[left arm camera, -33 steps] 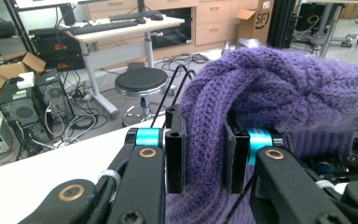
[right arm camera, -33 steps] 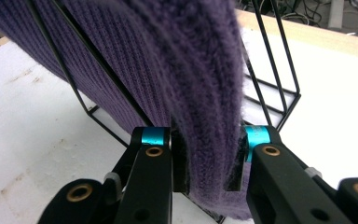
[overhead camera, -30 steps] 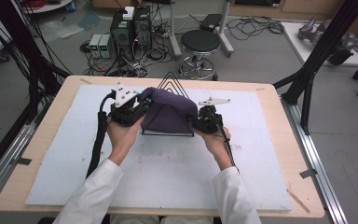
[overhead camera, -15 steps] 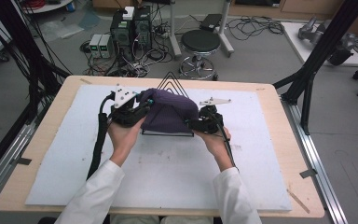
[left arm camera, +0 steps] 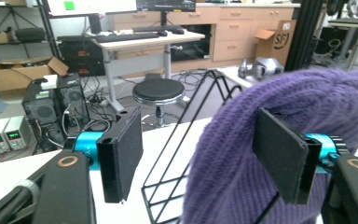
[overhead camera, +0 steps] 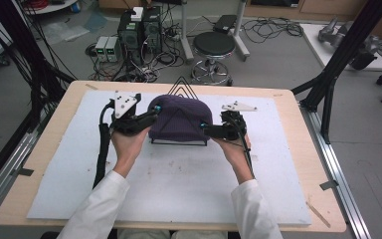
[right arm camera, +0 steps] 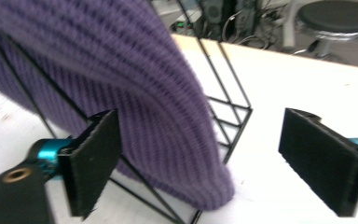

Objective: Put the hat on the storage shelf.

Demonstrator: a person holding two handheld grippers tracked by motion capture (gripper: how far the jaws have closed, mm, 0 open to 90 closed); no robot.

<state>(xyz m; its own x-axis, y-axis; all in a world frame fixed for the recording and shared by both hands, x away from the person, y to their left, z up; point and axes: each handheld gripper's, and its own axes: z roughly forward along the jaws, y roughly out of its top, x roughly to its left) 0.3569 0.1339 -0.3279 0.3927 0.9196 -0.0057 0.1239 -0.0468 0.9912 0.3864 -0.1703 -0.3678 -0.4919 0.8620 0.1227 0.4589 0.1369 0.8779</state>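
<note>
A purple knit hat (overhead camera: 179,119) is draped over a black wire rack (overhead camera: 181,87) on the white mat (overhead camera: 179,194). My left gripper (overhead camera: 151,117) sits at the hat's left edge and my right gripper (overhead camera: 205,128) at its right edge. Both sets of jaws have just been opening. In the left gripper view the left gripper (left arm camera: 200,161) is wide open, with the hat (left arm camera: 307,107) and rack wires (left arm camera: 168,186) partly between the pads, unpressed. In the right gripper view the right gripper (right arm camera: 205,161) is open too, the hat's hem (right arm camera: 168,140) hanging loose beside its left pad.
Beyond the table's far edge are a round stool (overhead camera: 214,45), computer towers (overhead camera: 139,30) and loose cables. A black frame post (overhead camera: 338,59) rises at the right. The bare mat stretches toward the person between the two forearms.
Both grippers went from shut on the hat's edges to open. The hat now hangs freely on the rack. The hands have barely moved.
</note>
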